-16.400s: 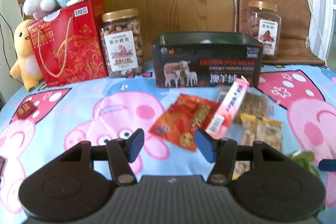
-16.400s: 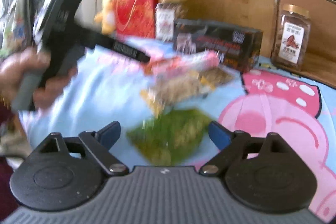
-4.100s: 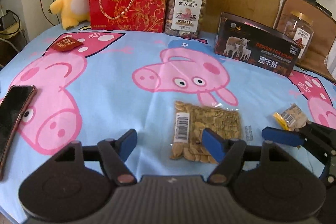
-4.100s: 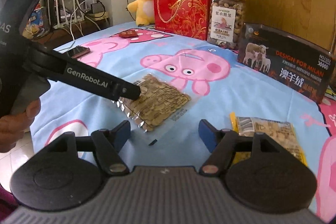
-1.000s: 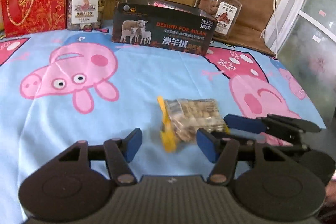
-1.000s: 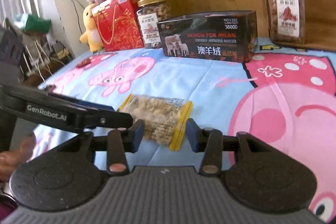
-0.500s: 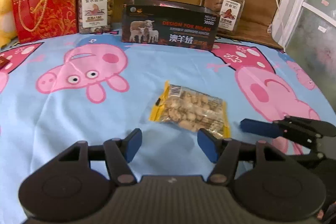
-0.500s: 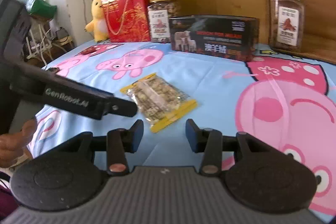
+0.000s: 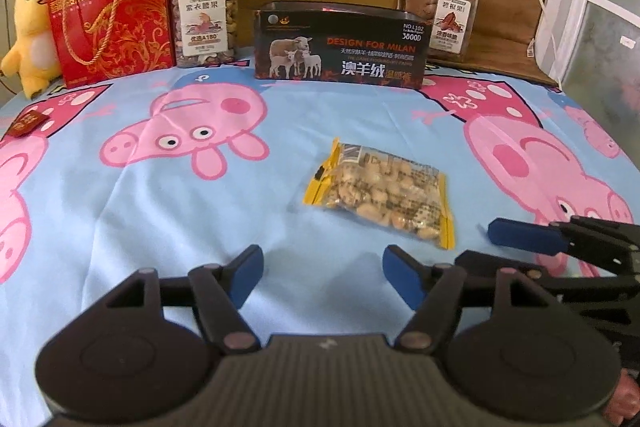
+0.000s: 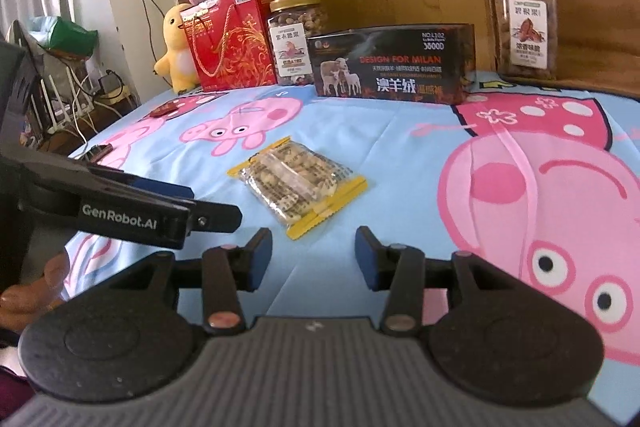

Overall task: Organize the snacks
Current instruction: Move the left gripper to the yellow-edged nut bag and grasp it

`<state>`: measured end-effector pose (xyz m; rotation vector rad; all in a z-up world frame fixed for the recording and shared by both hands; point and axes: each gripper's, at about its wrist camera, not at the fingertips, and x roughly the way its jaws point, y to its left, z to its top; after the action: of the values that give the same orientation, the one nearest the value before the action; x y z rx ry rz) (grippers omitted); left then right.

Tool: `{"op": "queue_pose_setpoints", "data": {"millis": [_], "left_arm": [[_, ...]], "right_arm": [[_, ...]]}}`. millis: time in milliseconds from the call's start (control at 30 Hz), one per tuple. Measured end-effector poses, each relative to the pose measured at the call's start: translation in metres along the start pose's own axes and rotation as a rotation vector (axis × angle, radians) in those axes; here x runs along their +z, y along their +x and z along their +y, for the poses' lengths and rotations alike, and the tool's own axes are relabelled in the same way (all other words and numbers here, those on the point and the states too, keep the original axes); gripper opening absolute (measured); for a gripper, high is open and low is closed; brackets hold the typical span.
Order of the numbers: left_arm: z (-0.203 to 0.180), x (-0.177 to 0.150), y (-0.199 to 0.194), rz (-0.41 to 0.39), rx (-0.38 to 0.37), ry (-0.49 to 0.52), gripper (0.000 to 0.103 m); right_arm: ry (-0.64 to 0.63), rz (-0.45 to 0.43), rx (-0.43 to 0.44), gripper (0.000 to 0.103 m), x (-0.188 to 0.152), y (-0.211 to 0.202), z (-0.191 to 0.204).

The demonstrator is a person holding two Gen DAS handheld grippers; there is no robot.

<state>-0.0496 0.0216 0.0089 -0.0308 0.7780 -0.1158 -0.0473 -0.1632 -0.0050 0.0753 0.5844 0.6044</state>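
Yellow-edged snack packet [image 9: 382,193] lying flat on the pig-print tablecloth [image 9: 160,211], at about 1 o'clock from the left gripper [image 9: 322,273] and 11 o'clock from the right gripper [image 10: 313,254]. Left gripper: fingers spread wide, gripping nothing, tips short of the packet. Right gripper: fingers parted, also holding nothing, packet just ahead and untouched. Dark box [image 9: 340,47] printed "DESIGN FOR MILAN" upright at 12 o'clock along the far table edge. Gold-lidded nut jar [image 9: 206,13] and red gift bag [image 9: 114,13] at 11 o'clock, second nut jar [image 9: 450,13] at 1 o'clock. Yellow duck plush [image 9: 30,31] beside the bag at far left.
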Motion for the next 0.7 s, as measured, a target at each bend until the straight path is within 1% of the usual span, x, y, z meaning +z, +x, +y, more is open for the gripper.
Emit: {"op": "queue_pose_setpoints", "data": {"millis": [233,267,300,333,400,500,700], "left_arm": [[-0.003,-0.012,-0.007,-0.006,0.042,-0.004,0.072],[-0.003,-0.013,-0.008,-0.008,0.049,-0.006,0.074],[-0.003,-0.014,-0.009,-0.007,0.056,-0.012,0.082],[-0.003,-0.016,-0.009,-0.004,0.058,-0.020,0.087],[-0.004,-0.020,-0.010,-0.011,0.076,-0.018,0.088],[-0.005,-0.024,-0.010,-0.012,0.084,-0.016,0.095],[-0.006,-0.027,-0.010,-0.015,0.096,-0.019,0.100]], "right_arm": [[0.036,-0.025,-0.022,0.049,-0.007,-0.010,0.000],[0.035,-0.028,-0.025,0.050,-0.007,-0.011,0.002],[0.036,-0.031,-0.027,0.053,-0.008,-0.012,0.002],[0.038,-0.034,-0.026,0.056,-0.009,-0.013,0.003],[0.036,-0.036,-0.026,0.056,-0.010,-0.015,0.005],[0.038,-0.037,-0.035,0.056,-0.012,-0.016,0.007],[0.043,-0.043,-0.054,0.057,-0.015,-0.018,0.009]]}}
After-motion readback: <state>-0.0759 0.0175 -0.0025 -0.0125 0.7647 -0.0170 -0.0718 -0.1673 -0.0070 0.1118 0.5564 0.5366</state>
